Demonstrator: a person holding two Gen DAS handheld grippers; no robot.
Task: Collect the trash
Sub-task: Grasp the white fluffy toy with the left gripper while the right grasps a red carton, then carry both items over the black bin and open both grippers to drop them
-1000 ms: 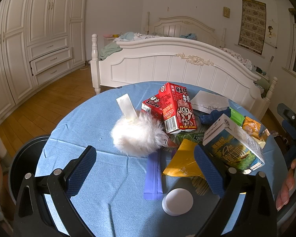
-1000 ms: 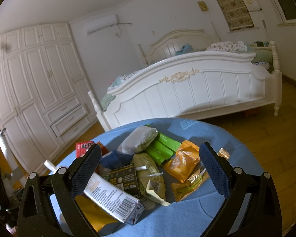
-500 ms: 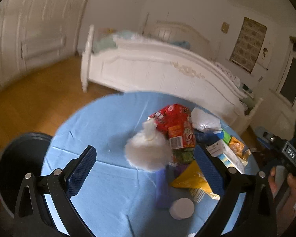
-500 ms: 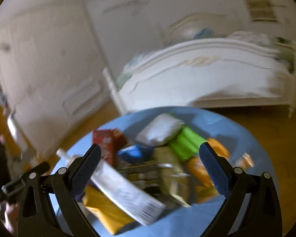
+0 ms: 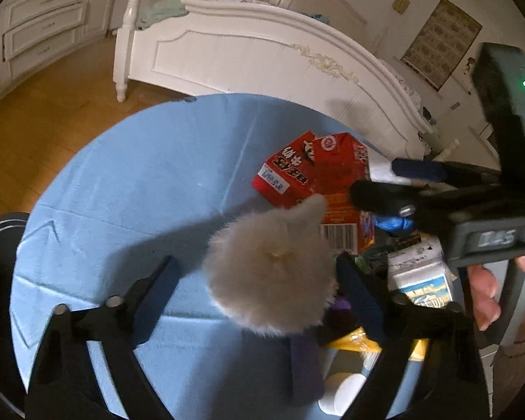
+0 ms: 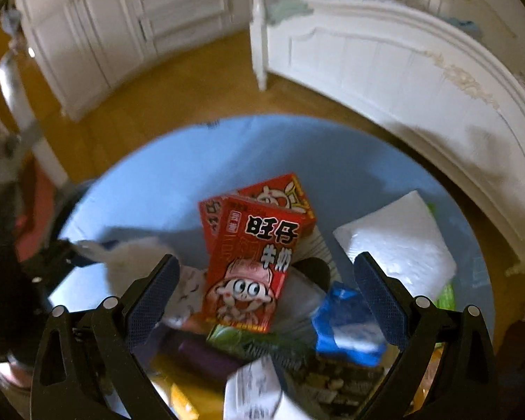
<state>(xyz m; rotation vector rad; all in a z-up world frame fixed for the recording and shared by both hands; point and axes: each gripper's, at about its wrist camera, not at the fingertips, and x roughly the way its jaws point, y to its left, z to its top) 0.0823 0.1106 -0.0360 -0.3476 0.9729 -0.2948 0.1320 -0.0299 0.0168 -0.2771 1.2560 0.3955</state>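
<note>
Both claws have swung down over the trash pile since a second ago: the left claw (image 5: 255,287) now straddles the white fluffy ball (image 5: 271,273) on the blue desk (image 5: 140,182), its jaws closing but not pinching yet. Right claw (image 6: 266,287) hangs open above the red milk carton (image 6: 252,255) mid-pile. Looks like the grab step, so next it probably needs a firm squeeze, then a lift.

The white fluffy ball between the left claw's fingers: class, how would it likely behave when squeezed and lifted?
The white fluffy ball looks like soft fur, so it would probably compress and feel light. The left claw is closing around it; the pile may slip, so a grip through the middle seems safer. Being rounded, it could roll on the blue tablecloth if nudged.
</note>
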